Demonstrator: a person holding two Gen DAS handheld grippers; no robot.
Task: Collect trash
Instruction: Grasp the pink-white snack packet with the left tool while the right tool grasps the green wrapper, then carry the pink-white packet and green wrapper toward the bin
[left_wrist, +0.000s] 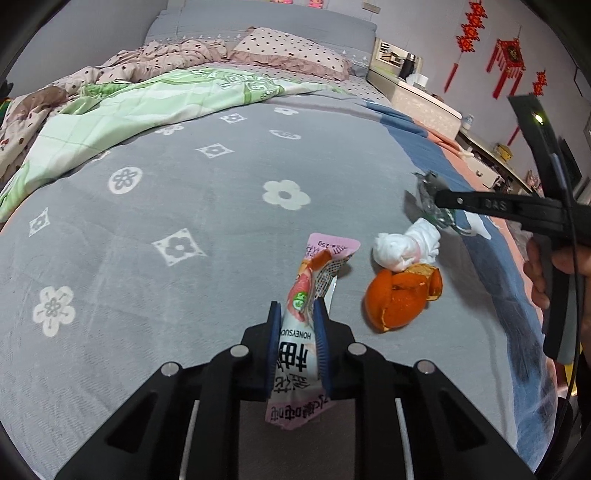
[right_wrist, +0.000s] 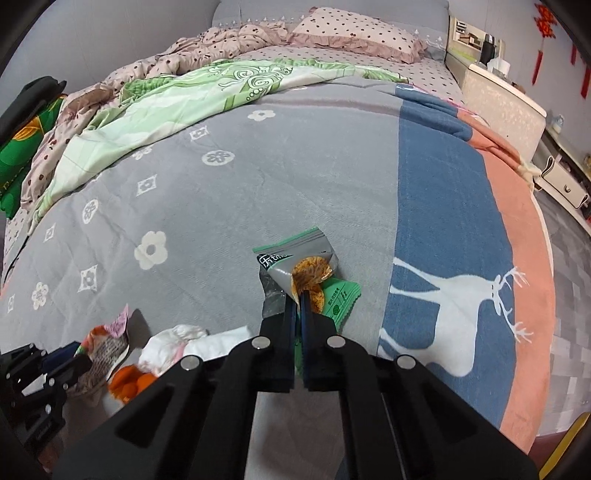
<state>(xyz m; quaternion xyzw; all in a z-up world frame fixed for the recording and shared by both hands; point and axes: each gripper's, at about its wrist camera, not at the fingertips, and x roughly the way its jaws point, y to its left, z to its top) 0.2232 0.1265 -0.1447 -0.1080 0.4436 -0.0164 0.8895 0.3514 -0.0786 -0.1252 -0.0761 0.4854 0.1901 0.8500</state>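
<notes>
left wrist view: your left gripper (left_wrist: 297, 314) is clenched on the pink snack wrapper (left_wrist: 310, 295), pads pressing its two sides. the wrapper's long axis runs straight along the fingers, its torn far end over the bed (left_wrist: 184, 184) and its near end tucked back between the arms. on it you can read "honeysuc…", large chinese characters upside down, and "25g" at the far end.

just right of that wrapper lie the orange peel (left_wrist: 400, 295) and, touching its far side, a wad of white tissue (left_wrist: 404, 249). both lie loose on the blanket, nearer your left gripper than your right.

right wrist view: your right gripper (right_wrist: 299, 299) is closed tight on a green-and-silver chip packet (right_wrist: 295, 258), gripped at its middle, with the packet spreading away and rightward from the tips. green chinese print shows on it, too small to read. in the left view its arm carries raised letters, perhaps "das".

no bin shows in either view, so you will likely need to carry both wrappers off the bed.
</notes>
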